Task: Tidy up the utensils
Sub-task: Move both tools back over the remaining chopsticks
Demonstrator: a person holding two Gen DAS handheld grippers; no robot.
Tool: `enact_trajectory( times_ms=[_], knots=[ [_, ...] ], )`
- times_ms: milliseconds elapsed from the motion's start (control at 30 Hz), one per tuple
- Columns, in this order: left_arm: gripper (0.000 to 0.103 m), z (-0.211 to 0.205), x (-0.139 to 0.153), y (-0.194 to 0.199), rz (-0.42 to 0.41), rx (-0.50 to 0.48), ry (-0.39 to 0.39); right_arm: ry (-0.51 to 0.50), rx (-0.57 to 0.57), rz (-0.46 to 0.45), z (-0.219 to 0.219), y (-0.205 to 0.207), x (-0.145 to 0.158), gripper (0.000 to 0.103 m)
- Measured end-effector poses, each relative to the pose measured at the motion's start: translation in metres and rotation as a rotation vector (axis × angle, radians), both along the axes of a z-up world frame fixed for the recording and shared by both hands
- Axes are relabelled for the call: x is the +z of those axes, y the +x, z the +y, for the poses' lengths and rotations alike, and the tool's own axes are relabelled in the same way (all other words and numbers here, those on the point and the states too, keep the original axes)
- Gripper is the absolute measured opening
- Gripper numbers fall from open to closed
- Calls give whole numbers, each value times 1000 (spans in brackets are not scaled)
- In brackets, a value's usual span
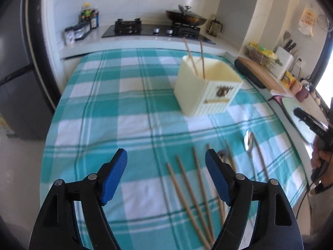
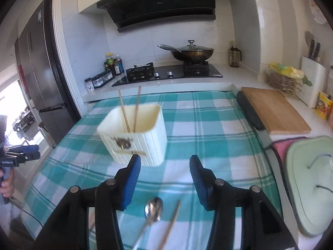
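A cream utensil holder [image 1: 208, 87] stands on the teal checked cloth [image 1: 116, 112] with two wooden chopsticks [image 1: 195, 58] upright in it; it also shows in the right wrist view [image 2: 135, 133]. Several loose chopsticks [image 1: 191, 189] and a metal spoon [image 1: 248, 141] lie on the cloth near the front right. My left gripper [image 1: 166, 156] is open and empty, above the cloth just left of the loose chopsticks. My right gripper [image 2: 165, 162] is open and empty, above a spoon [image 2: 154, 208] and a chopstick [image 2: 170, 225].
A gas hob [image 2: 166, 73] with a lidded wok [image 2: 192, 53] stands at the back. A wooden cutting board [image 2: 274, 110], a green board [image 2: 310, 187] and a knife block [image 2: 312, 83] are on the right counter. A fridge [image 1: 18, 79] stands left.
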State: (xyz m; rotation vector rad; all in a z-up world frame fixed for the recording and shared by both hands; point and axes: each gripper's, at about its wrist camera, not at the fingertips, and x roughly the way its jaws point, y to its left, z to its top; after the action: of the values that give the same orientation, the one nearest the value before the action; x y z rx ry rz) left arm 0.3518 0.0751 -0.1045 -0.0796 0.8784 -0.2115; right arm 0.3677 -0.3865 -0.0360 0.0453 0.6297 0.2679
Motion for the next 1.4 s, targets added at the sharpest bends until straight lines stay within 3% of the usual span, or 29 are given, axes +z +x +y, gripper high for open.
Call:
enact_trajectory(
  times_ms=[167,333,467,600,800,1000,1233,1333,1400],
  knots=[
    [79,26,-44,-57,63,141,-26,-83,-125,45,-25,-80,-60,50],
    [79,23,-53,-66,78,158,-80,-24,-194,128,-38,-112,-99,50],
    [79,1,-50,-58,57,142,-27,-6,-186,154,-30,-107,-111,50],
    [83,-11,-51,-61,54,127,-70,14,-176,119,-19,-107,-106,50],
    [83,-18,-64,-61,93,132,-50,-18,-137,118,-7,-111,-108,50],
    [83,-19,-70,-56,111,144,-58,-41,-115,177,0,-105,-115,50],
    [83,-19,-79,-58,143,163,-75,-49,-41,239,20,-70,-129,48],
    [83,-20,-80,-59,145,165,-72,-82,-26,278,28,-56,-139,43],
    [83,-20,-81,-59,145,165,-69,-111,-14,301,33,-52,-145,27]
  ],
)
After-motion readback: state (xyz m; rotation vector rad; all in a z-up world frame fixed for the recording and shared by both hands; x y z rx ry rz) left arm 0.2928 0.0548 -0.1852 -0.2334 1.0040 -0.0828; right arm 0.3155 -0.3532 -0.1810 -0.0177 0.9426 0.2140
